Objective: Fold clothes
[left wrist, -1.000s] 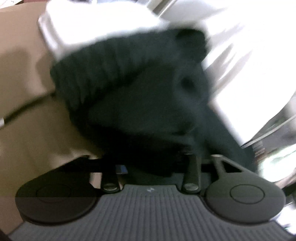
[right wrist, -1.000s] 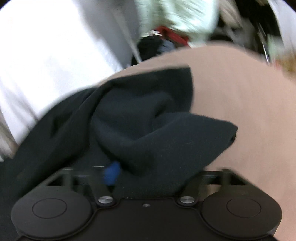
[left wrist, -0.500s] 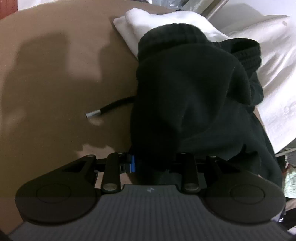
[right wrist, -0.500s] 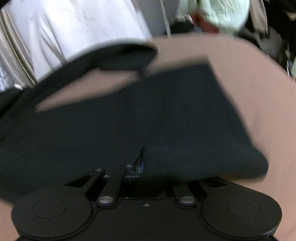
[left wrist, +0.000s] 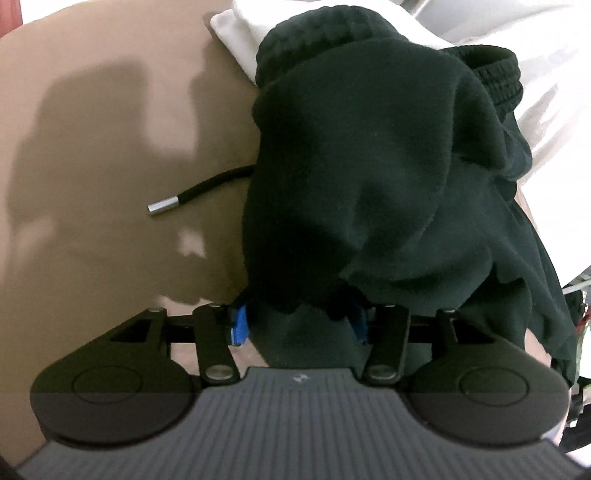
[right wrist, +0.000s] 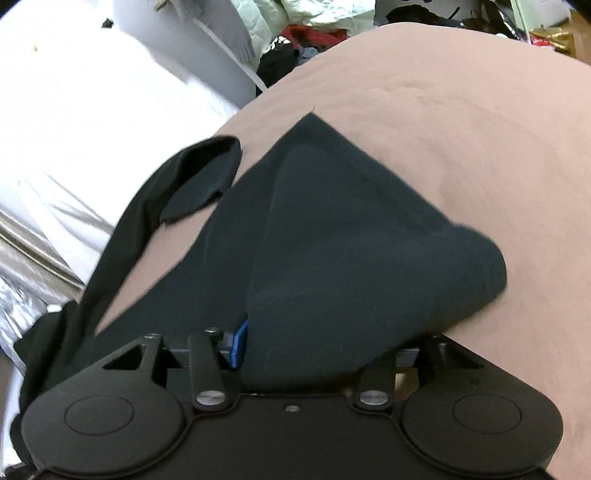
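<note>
The left claw (left wrist: 299, 326) is tipped down toward the brown tabletop (left wrist: 92, 147). Its jaws are opening. One blue pad (left wrist: 239, 326) is seen on the left side, and the other pad is mostly hidden under cloth. The black clothes (left wrist: 369, 166) are bunched up in a thick heap right in front of this claw, and the near edge of the cloth hangs down between the two fingers. The cloth does not look squeezed there.

A black string with a silver tip (left wrist: 199, 194) is stretched out of the heap to the left and is laid flat on the tabletop. A ribbed band (left wrist: 317, 26) is seen at the far end of the heap. A folded white cloth (left wrist: 240, 29) is tucked under that far end.

The right claw (right wrist: 306, 350) is also pointed down at the tabletop (right wrist: 461, 129), but less steeply. Its jaws are opening too. One blue pad (right wrist: 238, 345) is seen at the left, and the other side is covered by cloth, so it cannot be told if the cloth is touched there. The black clothes (right wrist: 351, 240) are laid folded on the tabletop in front of this claw, with a pointed corner at the far end and a rounded fold at the right. A thin black part (right wrist: 199, 177) is stretched off to the left. White bedding (right wrist: 74, 110) is seen past the tabletop's left edge.
</note>
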`<action>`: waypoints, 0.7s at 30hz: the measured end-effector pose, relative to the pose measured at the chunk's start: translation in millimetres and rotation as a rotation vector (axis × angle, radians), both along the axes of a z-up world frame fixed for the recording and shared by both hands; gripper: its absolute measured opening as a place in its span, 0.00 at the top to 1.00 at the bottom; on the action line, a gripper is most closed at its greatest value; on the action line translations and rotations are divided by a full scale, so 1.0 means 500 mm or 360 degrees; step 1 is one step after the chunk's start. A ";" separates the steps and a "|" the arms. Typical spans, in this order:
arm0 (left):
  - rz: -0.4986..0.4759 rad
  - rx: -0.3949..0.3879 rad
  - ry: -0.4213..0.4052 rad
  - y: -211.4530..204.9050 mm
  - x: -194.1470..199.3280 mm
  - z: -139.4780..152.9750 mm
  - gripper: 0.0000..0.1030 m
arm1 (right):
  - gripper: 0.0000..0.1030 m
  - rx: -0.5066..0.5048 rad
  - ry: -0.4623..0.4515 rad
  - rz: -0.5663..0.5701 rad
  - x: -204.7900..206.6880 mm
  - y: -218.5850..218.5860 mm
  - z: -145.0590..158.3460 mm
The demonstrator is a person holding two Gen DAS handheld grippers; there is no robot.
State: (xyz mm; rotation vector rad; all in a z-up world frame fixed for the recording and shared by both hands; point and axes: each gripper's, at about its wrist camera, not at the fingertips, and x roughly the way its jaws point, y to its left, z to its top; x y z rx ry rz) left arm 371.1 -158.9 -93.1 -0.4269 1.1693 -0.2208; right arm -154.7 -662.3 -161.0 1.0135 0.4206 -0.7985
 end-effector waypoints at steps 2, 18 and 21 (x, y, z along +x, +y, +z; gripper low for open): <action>-0.0010 0.0001 -0.0001 -0.005 0.005 0.001 0.49 | 0.49 0.0015 -0.0012 -0.0027 0.007 -0.031 -0.002; -0.0113 -0.0098 -0.0114 0.005 -0.020 0.054 0.69 | 0.96 -0.0721 0.0654 -0.0090 -0.010 0.018 0.140; -0.0093 -0.0078 -0.0085 0.015 -0.020 0.039 0.69 | 0.96 -0.0568 0.0716 -0.0088 0.008 0.002 0.079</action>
